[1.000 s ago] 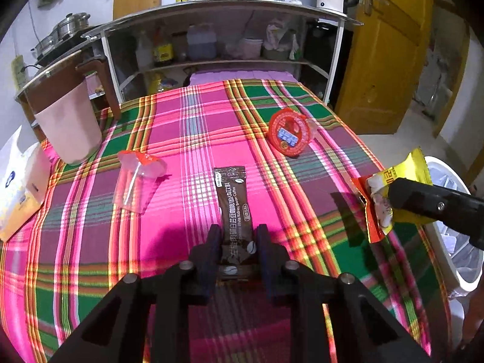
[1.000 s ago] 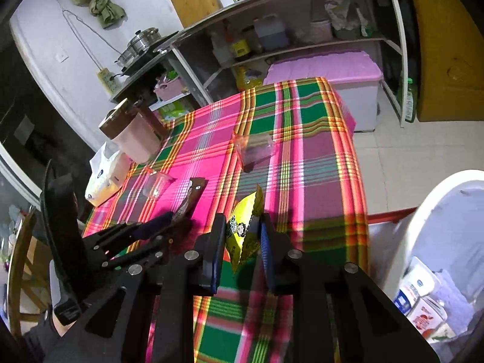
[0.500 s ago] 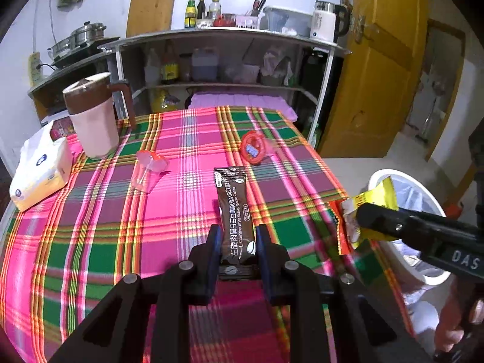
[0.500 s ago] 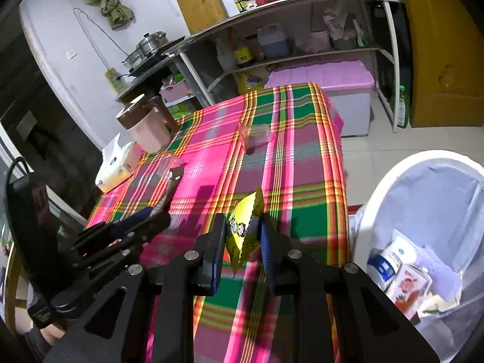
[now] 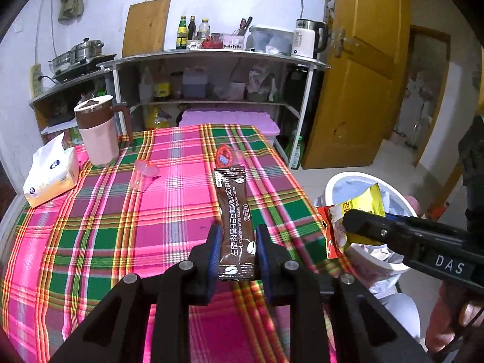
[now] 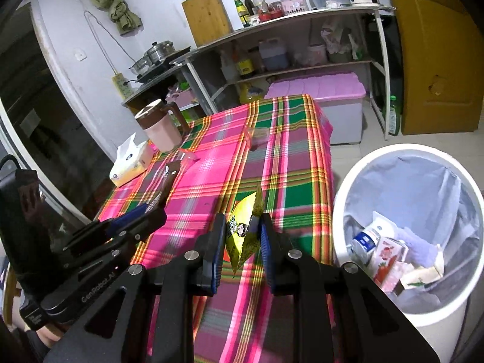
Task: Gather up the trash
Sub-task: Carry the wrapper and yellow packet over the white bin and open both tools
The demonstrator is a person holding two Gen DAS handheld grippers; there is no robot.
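Where the left wrist view a second ago sat low over the pink-and-green plaid tablecloth (image 5: 121, 227), now raised further back, left gripper (image 5: 236, 242) clamped on the long brown coffee sachet (image 5: 234, 220), clear plastic cup (image 5: 143, 174) and red-lidded round tub (image 5: 225, 155) lying smaller beyond. Off its right edge, right gripper (image 5: 348, 227) over the white lined trash bin (image 5: 341, 181). In the right wrist view, pinched shut on the crumpled yellow snack wrapper (image 6: 242, 233) above the cloth's edge, bin (image 6: 348, 187) now fully visible beside it, cartons inside.

A home kitchen: pots on a stove (image 5: 77, 57), shelf of bottles (image 5: 193, 31), kettle (image 5: 307, 37), plaid-clothed table (image 5: 151, 211).
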